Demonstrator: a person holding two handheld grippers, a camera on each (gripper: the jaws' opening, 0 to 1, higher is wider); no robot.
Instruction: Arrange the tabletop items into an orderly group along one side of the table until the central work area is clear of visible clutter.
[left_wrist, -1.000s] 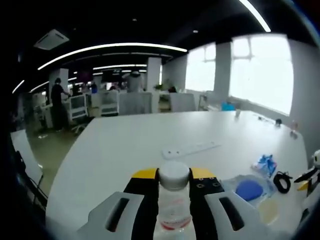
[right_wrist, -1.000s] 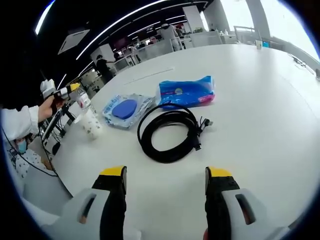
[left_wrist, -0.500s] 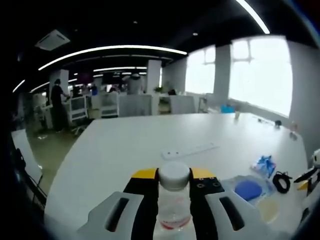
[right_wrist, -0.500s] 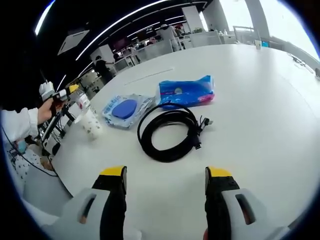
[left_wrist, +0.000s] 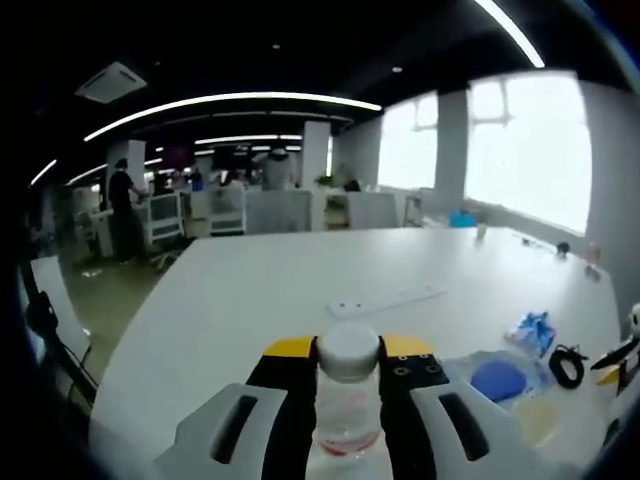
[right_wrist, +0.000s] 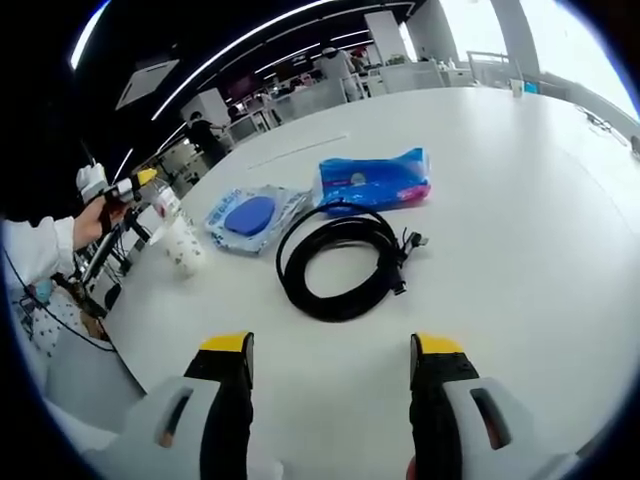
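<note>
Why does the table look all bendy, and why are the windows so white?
Right gripper view: the fisheye lens curves the table and bows the ceiling lights; the black cable looks sharp. Left gripper view: daylight washes the windows out to white, and the bottle, close to the lens, looks soft.

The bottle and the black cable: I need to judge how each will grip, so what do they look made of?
The bottle looks like clear, glossy plastic with a white cap; you can see through its wall. The black cable looks rubber-sheathed and matte, lying in a loose coil.
</note>
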